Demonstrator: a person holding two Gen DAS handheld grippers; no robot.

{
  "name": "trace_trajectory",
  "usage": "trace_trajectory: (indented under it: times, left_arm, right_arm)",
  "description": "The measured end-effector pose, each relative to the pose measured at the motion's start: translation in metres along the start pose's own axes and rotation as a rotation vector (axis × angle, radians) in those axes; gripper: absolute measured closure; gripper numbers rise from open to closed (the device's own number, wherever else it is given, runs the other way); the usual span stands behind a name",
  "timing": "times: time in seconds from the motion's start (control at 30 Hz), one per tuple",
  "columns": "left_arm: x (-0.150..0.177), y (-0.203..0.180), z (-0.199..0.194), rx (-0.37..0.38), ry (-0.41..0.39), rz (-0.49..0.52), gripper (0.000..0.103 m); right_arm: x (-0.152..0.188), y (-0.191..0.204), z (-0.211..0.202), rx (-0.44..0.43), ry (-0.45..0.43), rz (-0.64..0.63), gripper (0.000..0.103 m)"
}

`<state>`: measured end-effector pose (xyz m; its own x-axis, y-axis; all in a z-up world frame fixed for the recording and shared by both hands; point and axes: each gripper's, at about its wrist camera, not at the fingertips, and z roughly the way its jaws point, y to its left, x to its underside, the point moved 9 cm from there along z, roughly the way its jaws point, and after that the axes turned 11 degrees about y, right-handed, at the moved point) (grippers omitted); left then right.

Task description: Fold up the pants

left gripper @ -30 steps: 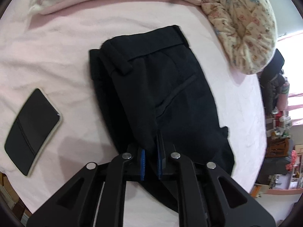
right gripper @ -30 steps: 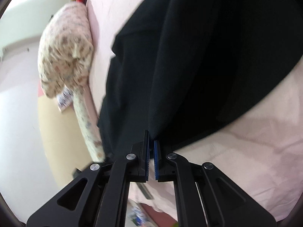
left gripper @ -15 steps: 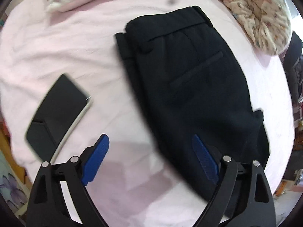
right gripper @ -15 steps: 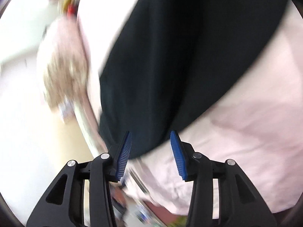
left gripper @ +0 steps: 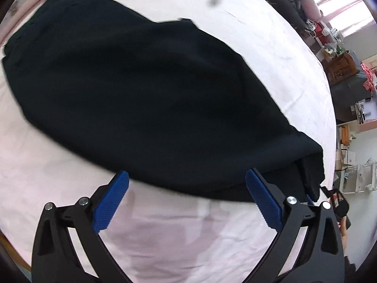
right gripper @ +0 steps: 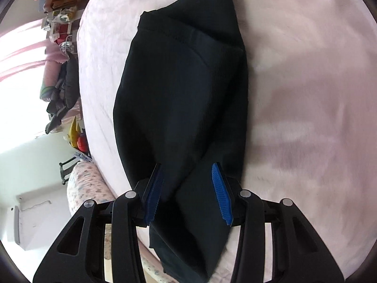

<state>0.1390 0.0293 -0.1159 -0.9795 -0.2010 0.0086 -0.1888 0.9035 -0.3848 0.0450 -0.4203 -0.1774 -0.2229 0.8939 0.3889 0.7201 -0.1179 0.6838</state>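
Observation:
The black pants (left gripper: 150, 89) lie folded into a compact bundle on the pink bed sheet (left gripper: 188, 235). My left gripper (left gripper: 186, 195) is wide open and empty, just off the near edge of the bundle. In the right wrist view the pants (right gripper: 183, 99) stretch away from me. My right gripper (right gripper: 188, 188) is open, its blue pads (right gripper: 221, 193) on either side of the near end of the fabric without closing on it.
A floral pillow (right gripper: 87, 184) lies at the bed's edge left of the right gripper. Cluttered shelves and furniture (left gripper: 339, 66) stand beyond the bed. Dark clothes hang (right gripper: 61, 94) by a bright window.
Both grippers were shut on the pants a second ago and have opened and let go. The left gripper has swung round to the bundle's long edge; the phone has left its view.

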Motion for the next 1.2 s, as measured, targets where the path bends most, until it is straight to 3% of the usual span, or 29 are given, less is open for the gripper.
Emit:
trace_trajectory:
  times: [0.1, 0.27, 0.3, 0.33, 0.37, 0.5, 0.67, 0.77, 0.83, 0.9, 0.97, 1.07, 1.13, 1.2]
  left_arm:
    - [0.002, -0.008, 0.012, 0.026, 0.023, -0.045, 0.002]
    - [0.009, 0.011, 0.038, 0.003, 0.106, -0.163, 0.002]
    - [0.011, 0.016, 0.043, 0.01, 0.119, -0.202, 0.002]
    - [0.012, 0.021, 0.048, 0.016, 0.132, -0.229, 0.002]
    - [0.014, 0.025, 0.052, 0.017, 0.146, -0.255, 0.002]
    - [0.017, 0.033, 0.064, 0.007, 0.164, -0.307, 0.002]
    - [0.012, 0.033, 0.068, -0.024, 0.182, -0.303, 0.002]
    - [0.012, 0.034, 0.068, -0.031, 0.183, -0.303, 0.002]
    - [0.012, 0.035, 0.068, -0.032, 0.181, -0.302, 0.002]
    - [0.012, 0.036, 0.068, -0.036, 0.182, -0.299, 0.002]
    - [0.013, 0.033, 0.069, -0.05, 0.188, -0.283, 0.002]
    - [0.014, 0.032, 0.07, -0.067, 0.197, -0.25, 0.002]
    - [0.014, 0.031, 0.07, -0.065, 0.199, -0.237, 0.002]
    - [0.012, 0.032, 0.07, -0.061, 0.198, -0.234, 0.002]
  right_arm:
    - [-0.006, 0.009, 0.013, 0.02, 0.008, -0.005, 0.058]
    - [-0.02, -0.004, -0.001, 0.056, 0.011, 0.001, 0.062]
    - [-0.022, -0.003, -0.003, 0.072, -0.001, -0.018, 0.069]
    - [-0.025, 0.001, -0.006, 0.089, -0.018, -0.047, 0.089]
    - [-0.025, 0.004, -0.01, 0.088, -0.021, -0.07, 0.098]
    - [-0.031, 0.026, -0.024, 0.076, -0.02, -0.173, 0.098]
    - [-0.033, 0.094, -0.06, -0.008, -0.043, -0.327, 0.099]
    - [-0.031, 0.112, -0.085, -0.067, -0.064, -0.364, 0.099]
    - [-0.03, 0.097, -0.092, -0.036, -0.078, -0.367, 0.099]
    - [-0.041, 0.066, -0.086, 0.093, -0.093, -0.349, 0.099]
    - [-0.056, 0.012, -0.072, 0.197, -0.057, -0.214, 0.099]
    - [-0.064, -0.027, -0.069, 0.154, -0.044, -0.074, 0.099]
    - [-0.062, -0.019, -0.071, 0.137, -0.062, -0.119, 0.099]
    - [-0.061, -0.022, -0.068, 0.215, -0.062, -0.176, 0.098]
